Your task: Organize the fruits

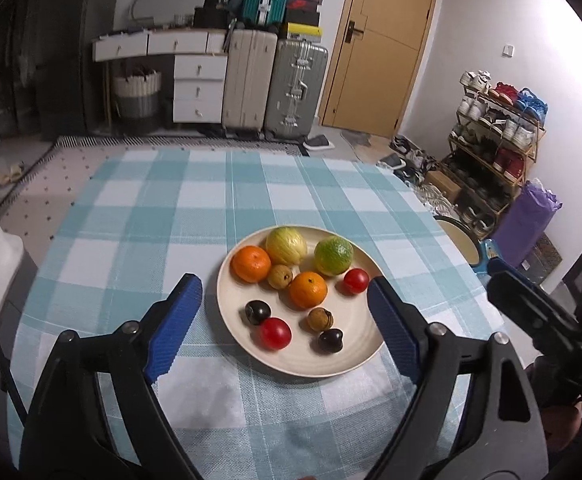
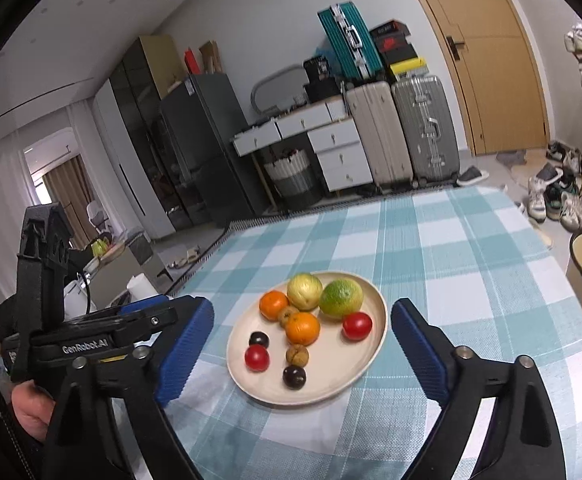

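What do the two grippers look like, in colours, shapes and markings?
Both the left gripper and the right gripper have black plastic frames with silver bolts and blue ribbed pads. The right wrist view shows white "GenRobot.AI" lettering on the left gripper's body.

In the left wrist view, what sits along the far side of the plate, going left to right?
Orange → yellow-green fruit → green citrus, all on the far part of the plate.
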A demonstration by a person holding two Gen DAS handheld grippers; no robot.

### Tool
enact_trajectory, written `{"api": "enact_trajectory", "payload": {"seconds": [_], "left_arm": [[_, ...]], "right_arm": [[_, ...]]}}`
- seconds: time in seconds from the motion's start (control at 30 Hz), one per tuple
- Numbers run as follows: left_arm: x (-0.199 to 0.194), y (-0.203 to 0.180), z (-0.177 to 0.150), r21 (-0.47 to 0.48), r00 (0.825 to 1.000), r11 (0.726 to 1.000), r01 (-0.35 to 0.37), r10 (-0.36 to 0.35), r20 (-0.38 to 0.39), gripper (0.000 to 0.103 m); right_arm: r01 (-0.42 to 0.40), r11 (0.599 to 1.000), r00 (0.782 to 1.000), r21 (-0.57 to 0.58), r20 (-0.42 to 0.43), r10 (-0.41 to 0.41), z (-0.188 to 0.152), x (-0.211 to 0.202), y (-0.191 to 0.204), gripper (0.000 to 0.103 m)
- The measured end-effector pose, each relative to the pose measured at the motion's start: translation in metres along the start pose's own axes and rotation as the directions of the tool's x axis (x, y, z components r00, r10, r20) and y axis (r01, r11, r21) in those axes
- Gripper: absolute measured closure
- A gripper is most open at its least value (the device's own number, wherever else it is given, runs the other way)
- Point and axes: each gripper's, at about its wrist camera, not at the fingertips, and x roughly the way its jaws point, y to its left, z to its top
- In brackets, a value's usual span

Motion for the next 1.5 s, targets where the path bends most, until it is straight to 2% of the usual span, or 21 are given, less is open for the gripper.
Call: {"api": "enact_trajectory", "payload": {"seconds": [0.1,0.13,0.17,0.47,0.67,1.0,1.17,1.37,1.5], "left_arm": [[-0.010,-0.003,-0.002,0.008,0.999,0.999,-0.032,0.032,0.039,0.010],[-0.014,-0.003,-0.004,0.010,0.997,0.999,-0.048,0.047,0.056,0.004],[-0.017,-0.004,-0.005,0.011,0.996,0.998,-0.060,0.059,0.070,0.001],[-0.033,-0.002,-0.018,0.009,0.984,0.995,-0.102,0.100,0.146,0.001],[-0.042,0.007,-0.034,-0.003,0.970,0.992,-0.127,0.125,0.211,0.001],[-0.036,0.018,-0.060,0.000,0.951,0.986,-0.165,0.159,0.264,0.001],[-0.025,0.021,-0.072,0.003,0.948,0.983,-0.184,0.176,0.265,0.001],[-0.012,0.029,-0.083,-0.007,0.938,0.979,-0.206,0.199,0.285,0.001],[-0.011,0.032,-0.087,-0.019,0.929,0.976,-0.218,0.213,0.301,0.001]], "right_arm": [[0.003,1.000,1.000,-0.010,0.029,-0.003,0.000,-0.008,0.004,0.002],[0.005,1.000,0.999,-0.017,0.038,-0.004,0.000,-0.011,0.006,0.002],[0.008,1.000,0.999,-0.024,0.048,-0.007,-0.001,-0.014,0.008,0.001],[0.035,0.995,0.989,-0.093,0.148,-0.021,-0.011,-0.033,0.022,0.000],[0.066,0.990,0.981,-0.124,0.188,-0.042,-0.022,-0.041,0.024,0.000],[0.139,0.975,0.973,-0.174,0.208,-0.101,-0.045,-0.043,0.018,0.000],[0.154,0.967,0.971,-0.205,0.215,-0.109,-0.055,-0.042,0.017,0.000],[0.156,0.955,0.967,-0.252,0.234,-0.096,-0.067,-0.041,0.017,0.000],[0.137,0.953,0.973,-0.269,0.215,-0.080,-0.068,-0.037,0.019,0.000]]}}
